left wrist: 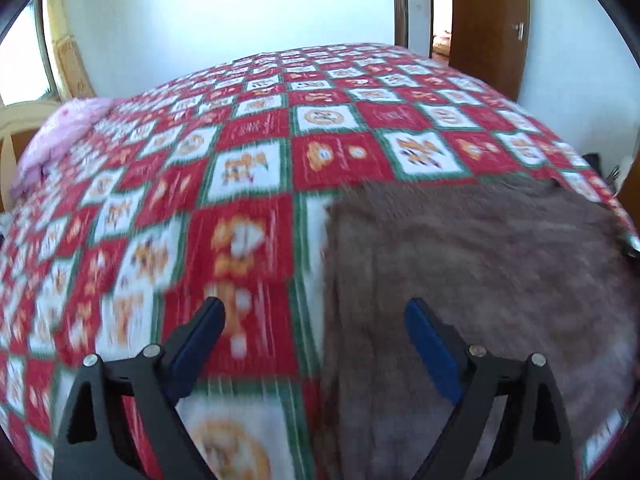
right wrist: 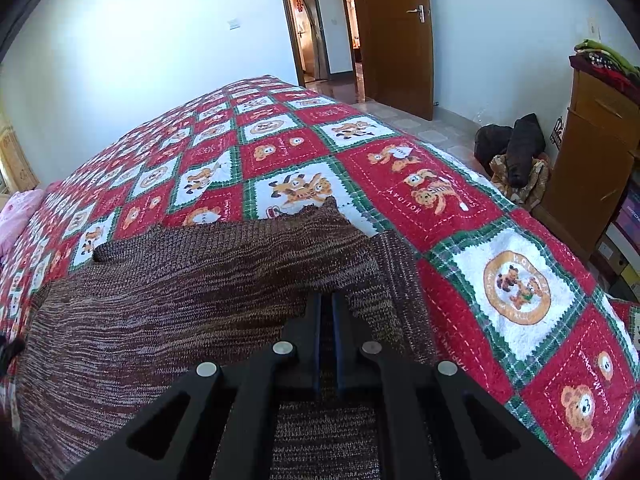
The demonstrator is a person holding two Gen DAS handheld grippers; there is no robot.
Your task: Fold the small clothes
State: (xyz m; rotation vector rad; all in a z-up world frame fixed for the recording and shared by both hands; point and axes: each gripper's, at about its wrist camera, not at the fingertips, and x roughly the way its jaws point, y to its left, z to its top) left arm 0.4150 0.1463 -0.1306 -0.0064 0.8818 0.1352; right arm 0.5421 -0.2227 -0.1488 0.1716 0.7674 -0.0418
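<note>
A brown knitted sweater point(right wrist: 168, 304) lies on the bed's red, white and green patchwork quilt point(right wrist: 516, 280). My right gripper point(right wrist: 327, 300) is shut on a fold of the sweater and holds that part raised above the rest. In the left wrist view the sweater point(left wrist: 480, 272) lies blurred at the right. My left gripper point(left wrist: 316, 312) is open and empty, hovering over the sweater's left edge and the quilt point(left wrist: 240, 160).
A pink cloth point(left wrist: 60, 136) lies at the bed's far left. A wooden door point(right wrist: 392, 36) stands open beyond the bed. A wooden cabinet point(right wrist: 592, 152) and dark bags point(right wrist: 516, 148) stand on the floor at the right.
</note>
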